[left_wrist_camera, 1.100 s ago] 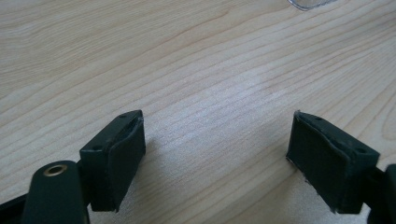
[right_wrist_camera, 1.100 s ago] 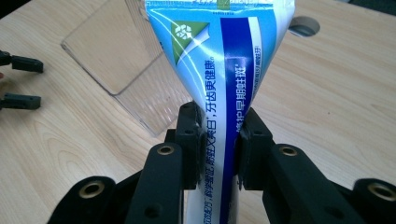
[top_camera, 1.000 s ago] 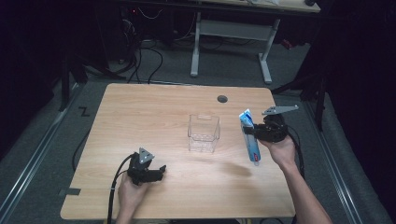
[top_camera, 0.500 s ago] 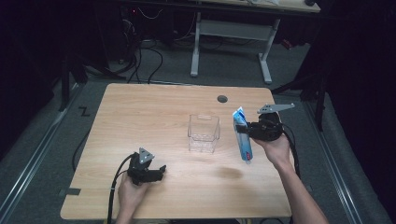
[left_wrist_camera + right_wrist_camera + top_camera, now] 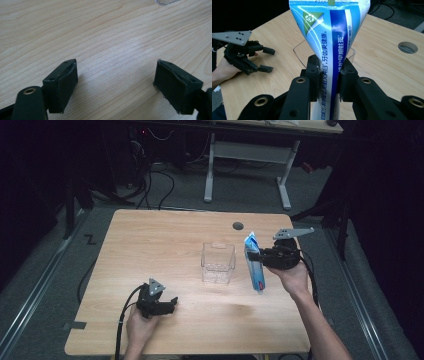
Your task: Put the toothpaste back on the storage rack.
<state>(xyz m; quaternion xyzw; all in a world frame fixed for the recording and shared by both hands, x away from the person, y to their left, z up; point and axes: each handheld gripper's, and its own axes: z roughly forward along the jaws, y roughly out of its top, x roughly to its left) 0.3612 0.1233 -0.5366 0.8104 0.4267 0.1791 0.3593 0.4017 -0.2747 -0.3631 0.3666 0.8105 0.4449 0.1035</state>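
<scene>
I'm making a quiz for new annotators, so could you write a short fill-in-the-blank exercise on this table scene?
1. The right hand-held gripper is shut on a blue and white ____.
2. The clear plastic container stands on the ____ table.
3. The left hand-held gripper has its jaws ____, with nothing between them.
4. The toothpaste tube is held to the ____ of the container in the high view.

Missing words: toothpaste tube; wooden; open; right
</scene>
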